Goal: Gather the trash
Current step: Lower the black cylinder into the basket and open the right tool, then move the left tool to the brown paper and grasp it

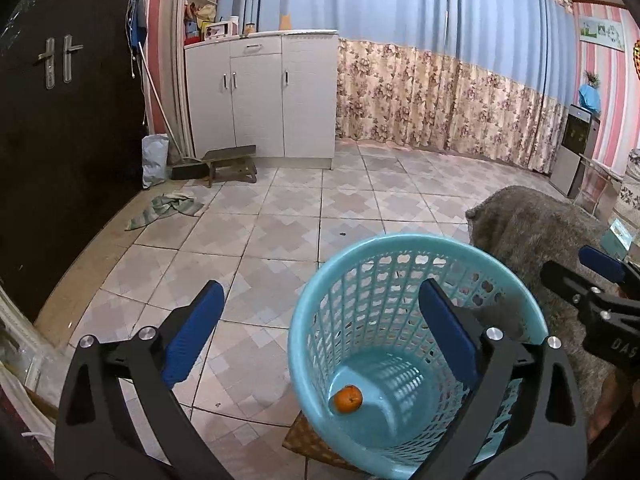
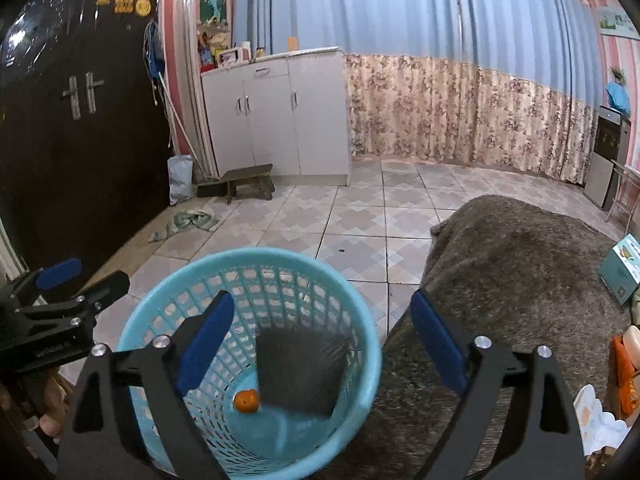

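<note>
**Orange in basket, both tools empty**

While both tools hang over the tiled floor (image 1: 248,240), the blue basket (image 1: 320,304) sits beside the grey blanket (image 2: 520,264). One orange (image 1: 348,399) lies on the basket bottom, toward 7 o'clock in the left view. Left hand-held gripper (image 1: 320,344): jaws spread wide, nothing between them, right finger over the basket. Right hand-held gripper (image 2: 320,344): also spread and empty, left finger over the basket mouth. A teal box (image 2: 622,268) rests on the blanket at 3 o'clock in the right view.

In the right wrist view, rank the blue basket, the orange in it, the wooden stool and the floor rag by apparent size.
1. blue basket
2-3. wooden stool and floor rag: near alike, both far off, so unranked
4. orange
</note>
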`<state>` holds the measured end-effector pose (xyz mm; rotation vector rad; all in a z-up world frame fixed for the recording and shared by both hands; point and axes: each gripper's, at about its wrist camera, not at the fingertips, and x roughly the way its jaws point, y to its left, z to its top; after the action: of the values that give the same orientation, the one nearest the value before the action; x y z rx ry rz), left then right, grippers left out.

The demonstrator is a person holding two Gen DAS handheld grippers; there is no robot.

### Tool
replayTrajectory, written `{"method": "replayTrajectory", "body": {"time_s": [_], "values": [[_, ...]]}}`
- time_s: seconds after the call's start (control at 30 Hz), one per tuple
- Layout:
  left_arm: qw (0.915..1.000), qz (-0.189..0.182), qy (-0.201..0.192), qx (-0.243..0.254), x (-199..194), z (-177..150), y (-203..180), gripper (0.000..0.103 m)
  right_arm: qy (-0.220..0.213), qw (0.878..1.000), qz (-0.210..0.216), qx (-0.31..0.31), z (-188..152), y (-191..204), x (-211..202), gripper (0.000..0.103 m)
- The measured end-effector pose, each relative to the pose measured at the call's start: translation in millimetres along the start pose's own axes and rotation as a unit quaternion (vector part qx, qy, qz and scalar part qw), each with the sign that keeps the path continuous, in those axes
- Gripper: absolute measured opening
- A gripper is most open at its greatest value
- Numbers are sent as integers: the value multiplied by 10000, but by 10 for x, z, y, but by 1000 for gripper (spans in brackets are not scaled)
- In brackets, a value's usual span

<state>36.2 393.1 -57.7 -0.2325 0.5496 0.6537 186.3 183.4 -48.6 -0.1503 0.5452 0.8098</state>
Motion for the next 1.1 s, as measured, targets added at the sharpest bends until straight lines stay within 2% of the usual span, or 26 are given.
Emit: {"method": "replayTrajectory", "body": {"time_s": [0.53,0.8,1.1], "values": [[9998,-144,-115,73,-246,70,-429,97,-265,9971,-713,-9,58,-658,-608,90],[9993,-352,-124,74,-385,10,-791,97,-310,9922,-1204,100,-13,-1200,-1063,90],[9975,-711,-45,7,-489,-140,-1253,97,-363,9805,-1912,260,-183,-1908,-1735,90]]}}
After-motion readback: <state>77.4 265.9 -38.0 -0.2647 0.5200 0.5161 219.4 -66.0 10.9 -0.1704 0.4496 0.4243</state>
